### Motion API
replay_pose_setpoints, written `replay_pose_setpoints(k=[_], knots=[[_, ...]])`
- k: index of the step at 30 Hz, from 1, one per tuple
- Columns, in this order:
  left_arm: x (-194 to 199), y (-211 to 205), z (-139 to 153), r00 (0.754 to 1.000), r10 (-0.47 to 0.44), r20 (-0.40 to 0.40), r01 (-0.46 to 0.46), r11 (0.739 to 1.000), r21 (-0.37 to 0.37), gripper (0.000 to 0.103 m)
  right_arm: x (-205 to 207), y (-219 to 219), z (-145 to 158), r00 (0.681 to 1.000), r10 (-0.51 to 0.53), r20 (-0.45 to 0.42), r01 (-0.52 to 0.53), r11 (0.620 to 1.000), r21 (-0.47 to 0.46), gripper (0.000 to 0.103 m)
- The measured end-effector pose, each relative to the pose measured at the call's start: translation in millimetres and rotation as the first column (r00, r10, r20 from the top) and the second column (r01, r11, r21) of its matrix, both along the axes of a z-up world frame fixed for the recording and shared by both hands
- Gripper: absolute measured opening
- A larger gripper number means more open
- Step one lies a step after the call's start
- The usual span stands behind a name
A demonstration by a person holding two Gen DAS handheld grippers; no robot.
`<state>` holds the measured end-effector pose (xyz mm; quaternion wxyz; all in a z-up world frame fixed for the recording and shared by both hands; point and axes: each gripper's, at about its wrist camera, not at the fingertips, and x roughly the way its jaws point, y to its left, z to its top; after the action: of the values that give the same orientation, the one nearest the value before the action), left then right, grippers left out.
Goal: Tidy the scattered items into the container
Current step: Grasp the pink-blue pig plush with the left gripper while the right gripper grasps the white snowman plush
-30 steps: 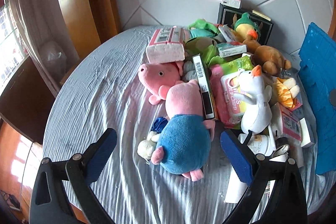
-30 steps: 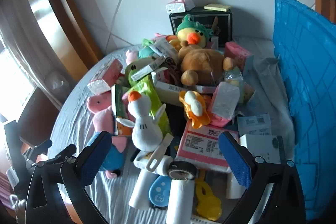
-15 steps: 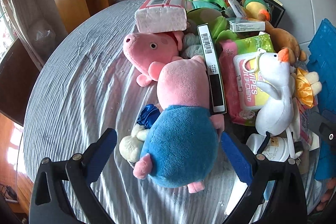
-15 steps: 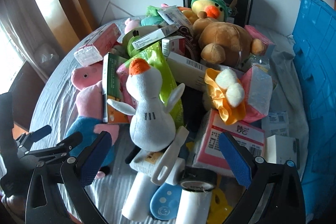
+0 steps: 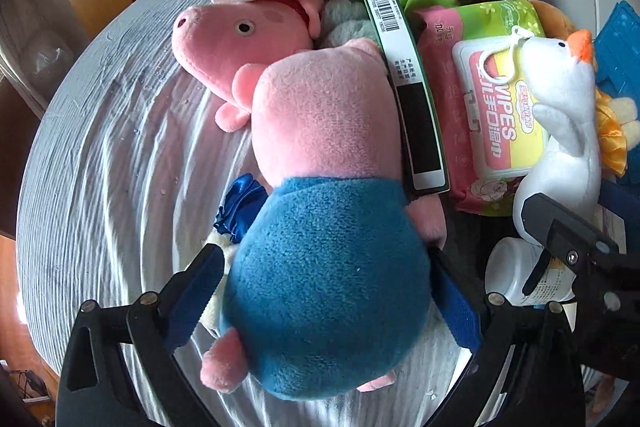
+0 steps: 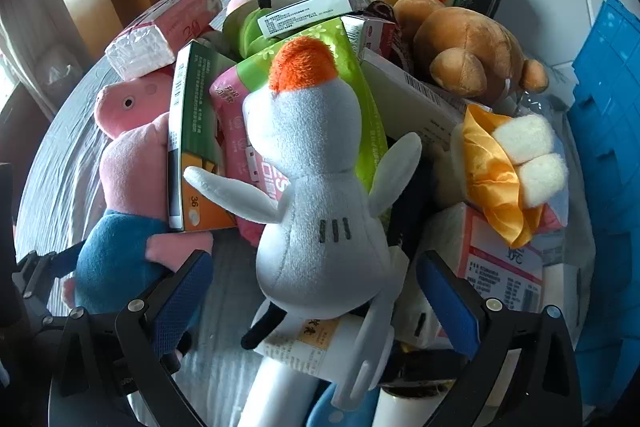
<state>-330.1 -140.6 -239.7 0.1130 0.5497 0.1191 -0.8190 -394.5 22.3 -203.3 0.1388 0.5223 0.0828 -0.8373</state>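
The left claw [image 5: 326, 301], spread, straddles the blue-bodied pig plush [image 5: 326, 267]; the right claw [image 6: 316, 301], spread, flanks the white goose plush [image 6: 320, 207], boxes [image 6: 196, 131] crowding beyond.

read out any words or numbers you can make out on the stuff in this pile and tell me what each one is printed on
"WIPES": on the pink flap of the green wet wipes pack, beside larger Chinese characters I cannot read with confidence.
"36": on the orange end of the green box.
"240": seemingly, in red on the pink tissue pack; faint.
Barcode digits on the long box edge: too small.
Print on the white tube box and pink-and-white carton: too small or blurred.
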Motion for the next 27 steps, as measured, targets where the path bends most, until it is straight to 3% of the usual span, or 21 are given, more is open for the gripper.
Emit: replay_pose_setpoints(k=[4, 7, 8, 9, 13, 18, 27], knots=[[3, 1, 4, 1.0, -0.012, -0.013, 0.012, 1.0, 0.004, 0.091, 0, -4, -2, 1.0, 0.007, -0.015, -0.007, 1.0, 0.003, 0.092], [1, 3, 3, 1.0, -0.013, -0.012, 0.013, 1.0, -0.004, 0.091, -5, -8, -7, 1.0, 0.005, -0.017, -0.005, 1.0, 0.016, 0.088], [-1, 2, 2, 1.0, -0.012, -0.012, 0.012, 1.0, -0.005, 0.091, -7, -10, -8, 1.0, 0.003, -0.026, -0.002, 0.999, 0.034, 0.075], [-2, 2, 1, 1.0, -0.014, -0.016, 0.014, 1.0, -0.008, 0.084, -8, -12, -9, 0.999, -0.003, -0.037, 0.005, 0.998, 0.055, 0.059], [3, 1, 6, 0.999, -0.016, -0.037, 0.016, 1.0, 0.003, 0.069, -7, -8, -5, 0.999, -0.006, -0.039, 0.008, 0.999, 0.049, 0.058], [19, -6, 29, 0.996, 0.008, -0.086, -0.01, 1.0, -0.027, 0.067, 6, -11, 17, 0.996, 0.036, -0.08, -0.035, 0.999, 0.014, 0.058], [49, -17, 104, 0.964, 0.078, -0.253, -0.114, 0.985, -0.132, 0.067, 22, -17, 64, 0.977, 0.11, -0.185, -0.12, 0.992, -0.041, 0.057]])
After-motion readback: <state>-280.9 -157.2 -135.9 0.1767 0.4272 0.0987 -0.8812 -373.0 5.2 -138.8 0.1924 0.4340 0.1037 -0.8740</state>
